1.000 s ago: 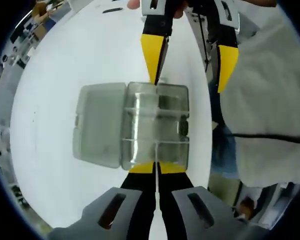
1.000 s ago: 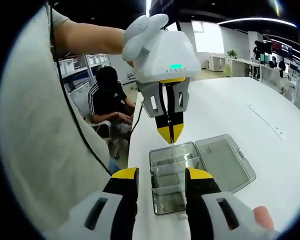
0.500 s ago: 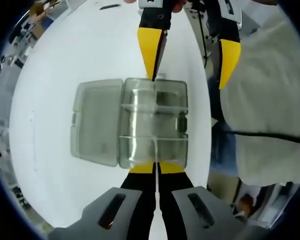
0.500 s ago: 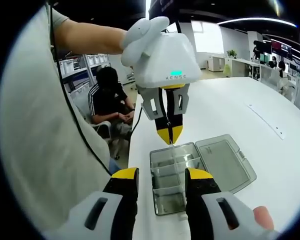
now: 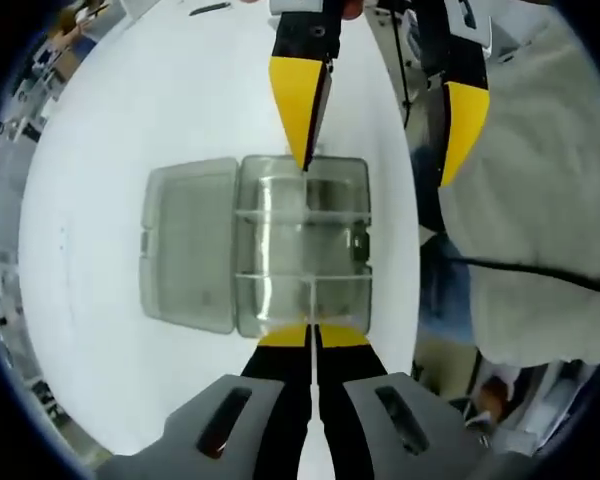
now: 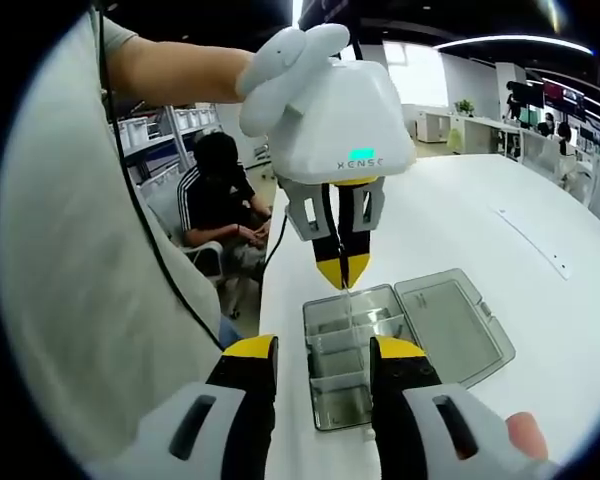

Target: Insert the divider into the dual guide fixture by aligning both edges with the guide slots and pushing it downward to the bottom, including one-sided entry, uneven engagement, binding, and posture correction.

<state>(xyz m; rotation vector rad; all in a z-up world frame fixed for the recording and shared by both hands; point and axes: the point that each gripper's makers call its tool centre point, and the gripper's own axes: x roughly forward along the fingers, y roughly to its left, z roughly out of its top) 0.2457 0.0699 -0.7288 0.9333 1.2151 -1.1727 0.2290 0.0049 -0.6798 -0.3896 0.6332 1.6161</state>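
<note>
A clear plastic compartment box (image 5: 305, 245) lies on the white table (image 5: 90, 170), its lid (image 5: 190, 245) folded open flat to one side. My left gripper (image 5: 312, 336) is shut on the thin clear divider (image 5: 310, 298), which shows edge-on as a fine line over the box's near compartments. In the right gripper view the left gripper (image 6: 342, 278) hangs point-down over the box (image 6: 352, 350), with the divider (image 6: 348, 297) just under its tips. My right gripper (image 6: 323, 352) stands open, straddling the box's near end; its yellow fingers (image 5: 300, 105) reach in beyond the box.
The table edge (image 6: 265, 300) runs close beside the box. A seated person (image 6: 215, 195) and shelving lie beyond it. The holder's grey shirt (image 5: 540, 200) fills one side. A dark pen-like item (image 5: 210, 8) lies far across the table.
Both views have shifted slightly. The left gripper stays shut on the divider over the box and has edged a little sideways; the right gripper remains open.
</note>
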